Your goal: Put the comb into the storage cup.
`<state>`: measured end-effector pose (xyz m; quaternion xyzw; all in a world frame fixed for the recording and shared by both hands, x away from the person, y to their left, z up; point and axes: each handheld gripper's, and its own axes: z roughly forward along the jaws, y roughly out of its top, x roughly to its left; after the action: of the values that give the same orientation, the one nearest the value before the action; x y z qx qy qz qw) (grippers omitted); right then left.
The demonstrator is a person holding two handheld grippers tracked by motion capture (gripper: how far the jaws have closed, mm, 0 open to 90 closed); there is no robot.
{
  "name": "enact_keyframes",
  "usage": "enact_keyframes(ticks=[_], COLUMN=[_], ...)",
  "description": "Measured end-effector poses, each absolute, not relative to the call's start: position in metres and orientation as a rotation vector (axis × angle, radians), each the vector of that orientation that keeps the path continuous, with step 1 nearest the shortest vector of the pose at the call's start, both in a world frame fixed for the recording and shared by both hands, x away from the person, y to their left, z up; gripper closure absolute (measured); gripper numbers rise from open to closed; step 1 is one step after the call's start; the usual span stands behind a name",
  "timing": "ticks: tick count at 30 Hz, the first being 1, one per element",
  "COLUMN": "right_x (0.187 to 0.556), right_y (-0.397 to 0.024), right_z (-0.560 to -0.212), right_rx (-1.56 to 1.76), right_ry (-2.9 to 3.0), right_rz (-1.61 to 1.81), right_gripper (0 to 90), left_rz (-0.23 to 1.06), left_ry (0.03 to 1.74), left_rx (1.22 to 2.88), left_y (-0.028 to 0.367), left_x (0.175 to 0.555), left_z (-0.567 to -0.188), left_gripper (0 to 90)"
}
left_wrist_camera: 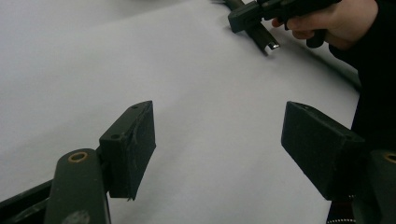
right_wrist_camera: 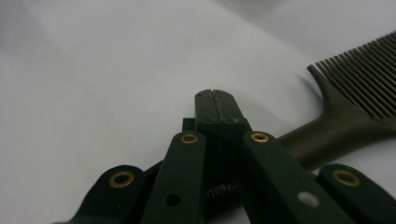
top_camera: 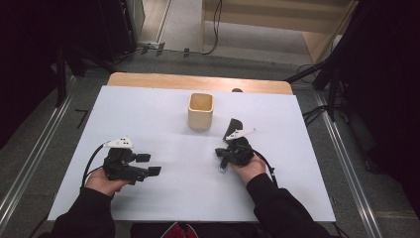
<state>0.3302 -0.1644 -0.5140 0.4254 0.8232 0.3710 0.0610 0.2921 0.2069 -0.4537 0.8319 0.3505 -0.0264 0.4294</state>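
White board [top_camera: 163,193] covers most of the table, with a strip of bare wood showing along its far edge and dark floor, rails and cables all round. Near the far middle of the board stands a cream square cup [top_camera: 200,111], upright and empty as far as its mouth shows. Two dark-sleeved forearms come in from the near edge. The left gripper [top_camera: 148,164] rests on the board at the left, well apart from the cup, its jaws spread wide with nothing but white surface between them. The right gripper [right_wrist_camera: 217,100] sits to the right of centre, jaws pressed flat together with nothing between their tips; a dark comb [right_wrist_camera: 348,109] lies under and across it, teeth fanned toward the cup's side and handle running back toward the person (in the left gripper view the handle's end [left_wrist_camera: 270,43] pokes out below the hand). Whether the closed jaws rest on the handle or hang just above it I cannot tell. My reading is that the work stands at its very start: the comb is not yet picked up. The next move would call for parting the right jaws, settling them either side of the slim handle, and closing firmly, since a flat thing lying on a flat board gives little to bite.
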Motion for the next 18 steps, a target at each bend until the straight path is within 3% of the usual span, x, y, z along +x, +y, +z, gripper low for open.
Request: enact_keyframes(ticks=[18], right_x=[0.327], right_y=[-0.182], right_z=[-0.513], right_rx=[1.340], right_ry=[2.466], right_rz=[1.085], right_gripper=[87.7], left_rz=[-0.068], left_ry=[0.876], left_rx=[2.074], left_y=[0.207], left_x=[0.292], left_z=[-0.454], left_gripper=[26.5])
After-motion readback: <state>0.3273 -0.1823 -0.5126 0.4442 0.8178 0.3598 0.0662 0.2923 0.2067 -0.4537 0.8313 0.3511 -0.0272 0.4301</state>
